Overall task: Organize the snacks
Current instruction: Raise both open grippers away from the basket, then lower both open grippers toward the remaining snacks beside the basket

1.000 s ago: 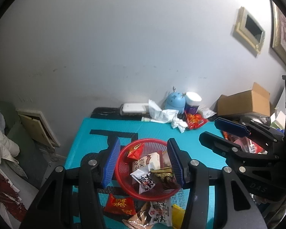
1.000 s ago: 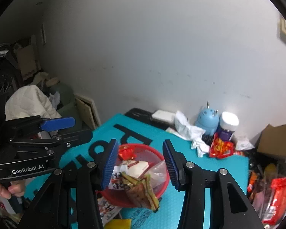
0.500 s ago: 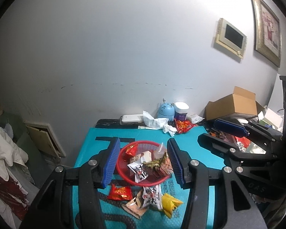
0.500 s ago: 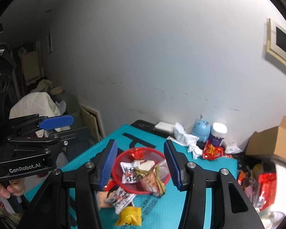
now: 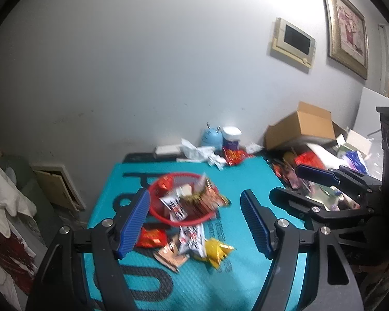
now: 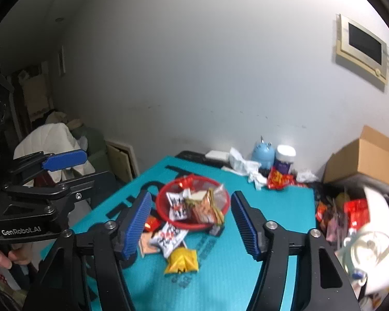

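Above the red basket (image 5: 168, 216), both hand-held grippers (image 5: 194, 223) (image 6: 192, 220) hang spread, gripping nothing.

My left gripper (image 5: 194, 223) and right gripper (image 6: 192, 223) are black frames with ribbed blue pads, silver screws; white "GenRobot.AI" lettering marks the left one's side.

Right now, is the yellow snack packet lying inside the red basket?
No, the yellow snack packet lies on the teal mat, in front of the red basket.
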`<state>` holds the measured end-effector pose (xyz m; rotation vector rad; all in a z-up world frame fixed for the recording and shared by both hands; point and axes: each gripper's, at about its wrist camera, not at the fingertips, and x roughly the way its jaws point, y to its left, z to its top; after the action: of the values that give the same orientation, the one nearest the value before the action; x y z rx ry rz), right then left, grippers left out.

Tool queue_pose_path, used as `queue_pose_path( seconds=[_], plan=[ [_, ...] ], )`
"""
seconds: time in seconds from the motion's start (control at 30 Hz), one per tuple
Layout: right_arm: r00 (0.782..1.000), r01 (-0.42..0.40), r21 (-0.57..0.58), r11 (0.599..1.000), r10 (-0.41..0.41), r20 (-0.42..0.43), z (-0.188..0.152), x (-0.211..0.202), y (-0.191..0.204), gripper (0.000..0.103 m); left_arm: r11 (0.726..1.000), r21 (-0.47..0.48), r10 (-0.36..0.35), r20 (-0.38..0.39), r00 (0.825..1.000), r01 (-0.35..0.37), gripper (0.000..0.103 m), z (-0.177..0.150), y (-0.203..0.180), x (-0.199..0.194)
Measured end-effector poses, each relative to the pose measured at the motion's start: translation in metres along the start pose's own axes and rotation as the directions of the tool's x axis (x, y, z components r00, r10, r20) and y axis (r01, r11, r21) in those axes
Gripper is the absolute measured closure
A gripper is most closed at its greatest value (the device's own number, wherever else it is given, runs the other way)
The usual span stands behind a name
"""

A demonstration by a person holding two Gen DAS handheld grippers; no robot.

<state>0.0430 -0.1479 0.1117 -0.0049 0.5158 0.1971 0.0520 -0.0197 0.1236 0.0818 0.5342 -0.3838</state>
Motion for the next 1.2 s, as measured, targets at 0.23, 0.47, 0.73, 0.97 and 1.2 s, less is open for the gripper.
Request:
queue_pose_path(
  seconds=[0.23,0.47,0.73,0.97,1.2],
  plan=[
    [0.998,0.000,0.013,1.000,0.000,-0.056,-0.030,0.004,-0.001,0.035,1.000,-0.002,-0.020,-0.055,0.998,0.019,0.032,-0.028,-0.004,0.006],
    [0.991,-0.024,0.022,0.999,0.027,-0.129,-0.060,0.019,-0.004,0.035,0.999,-0.029,-0.040,-0.112,0.993,0.037,0.032,-0.054,-0.001,0.018],
    [0.979,-0.040,0.025,0.999,0.044,-0.199,-0.081,0.040,-0.003,0.035,0.996,-0.065,-0.067,-0.179,0.982,0.056,0.032,-0.081,0.008,0.038],
    [0.966,-0.071,0.025,0.997,0.075,-0.248,-0.089,0.065,0.002,0.035,0.991,-0.116,-0.087,-0.233,0.969,0.061,0.032,-0.095,0.026,0.061],
    [0.946,-0.103,0.020,0.994,0.105,-0.308,-0.094,0.098,0.007,0.035,0.986,-0.159,-0.095,-0.279,0.955,0.052,0.032,-0.106,0.046,0.086]
  ],
)
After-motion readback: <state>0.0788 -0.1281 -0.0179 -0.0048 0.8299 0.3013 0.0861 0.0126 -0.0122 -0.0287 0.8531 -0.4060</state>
